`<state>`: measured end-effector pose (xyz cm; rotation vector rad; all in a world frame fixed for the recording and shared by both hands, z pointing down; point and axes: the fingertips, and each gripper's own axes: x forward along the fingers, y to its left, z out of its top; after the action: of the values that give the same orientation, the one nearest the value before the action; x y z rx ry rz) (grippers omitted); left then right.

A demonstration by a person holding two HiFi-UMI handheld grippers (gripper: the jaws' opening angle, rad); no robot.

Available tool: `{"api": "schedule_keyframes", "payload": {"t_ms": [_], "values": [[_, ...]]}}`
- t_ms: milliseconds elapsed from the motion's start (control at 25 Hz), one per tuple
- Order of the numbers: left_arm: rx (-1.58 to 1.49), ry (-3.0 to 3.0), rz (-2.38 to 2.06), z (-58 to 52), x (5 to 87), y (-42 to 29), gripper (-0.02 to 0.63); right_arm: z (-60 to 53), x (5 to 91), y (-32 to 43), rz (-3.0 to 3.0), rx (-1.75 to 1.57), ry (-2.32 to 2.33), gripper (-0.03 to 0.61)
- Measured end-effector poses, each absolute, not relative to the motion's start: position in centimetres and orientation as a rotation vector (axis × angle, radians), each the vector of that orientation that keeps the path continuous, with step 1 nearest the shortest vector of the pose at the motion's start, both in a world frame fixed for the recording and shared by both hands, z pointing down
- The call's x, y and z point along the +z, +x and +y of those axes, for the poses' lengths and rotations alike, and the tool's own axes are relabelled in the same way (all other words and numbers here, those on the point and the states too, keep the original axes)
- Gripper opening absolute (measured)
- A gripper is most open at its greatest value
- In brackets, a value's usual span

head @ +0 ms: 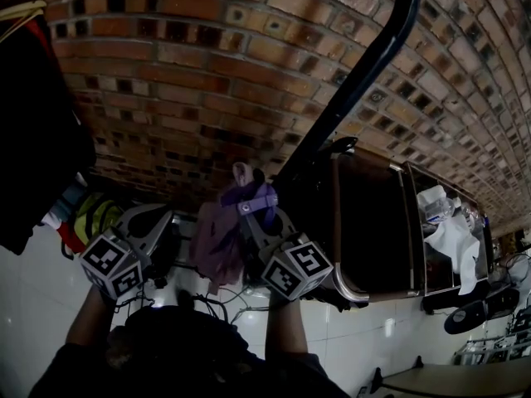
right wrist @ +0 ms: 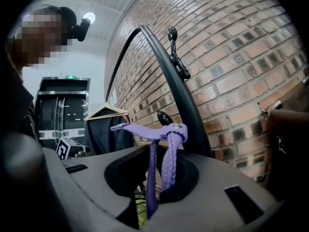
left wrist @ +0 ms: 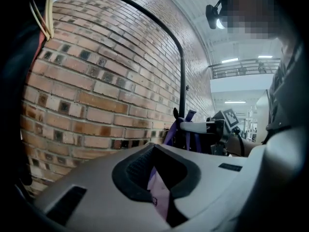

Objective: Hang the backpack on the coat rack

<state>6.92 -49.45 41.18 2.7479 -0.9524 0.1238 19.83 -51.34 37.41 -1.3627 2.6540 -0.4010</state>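
A lilac backpack (head: 217, 243) hangs between my two grippers in front of the brick wall. My left gripper (head: 158, 222) is shut on a fold of its fabric (left wrist: 160, 199), which sits wedged in the jaws. The purple strap loop (right wrist: 169, 144) rises from my right gripper (right wrist: 157, 178) beside a black hook knob (right wrist: 163, 117) on the coat rack's curved black pole (right wrist: 178, 86). I cannot tell whether the loop rests on the knob. Both strands run down through the right jaws, which stand slightly apart. In the head view the strap (head: 249, 196) lies against the pole (head: 365, 65) above the right gripper (head: 255, 218).
A dark garment on a wooden hanger (head: 33, 123) hangs at the left. A second hook (right wrist: 176, 57) sticks out higher on the pole. A dark wooden cabinet (head: 373, 222) with white bags (head: 452, 239) stands right of the rack. Cables lie on the white tiled floor (head: 25, 305).
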Motion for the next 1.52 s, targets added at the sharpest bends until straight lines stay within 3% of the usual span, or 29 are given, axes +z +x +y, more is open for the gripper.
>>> {"api": "schedule_keyframes", "payload": {"t_ms": [640,1520], "values": [[0.137,2.724,-0.910,-43.2,43.2,3.0,0.012,-44.6,41.0,21.9,2.542,-0.453,-1.593,0.232],[0.142,2.733,-0.803,-19.8,42.3,-14.0,0.012,-18.7,39.8,8.4,2.293,-0.449,-1.766,0.233]]}}
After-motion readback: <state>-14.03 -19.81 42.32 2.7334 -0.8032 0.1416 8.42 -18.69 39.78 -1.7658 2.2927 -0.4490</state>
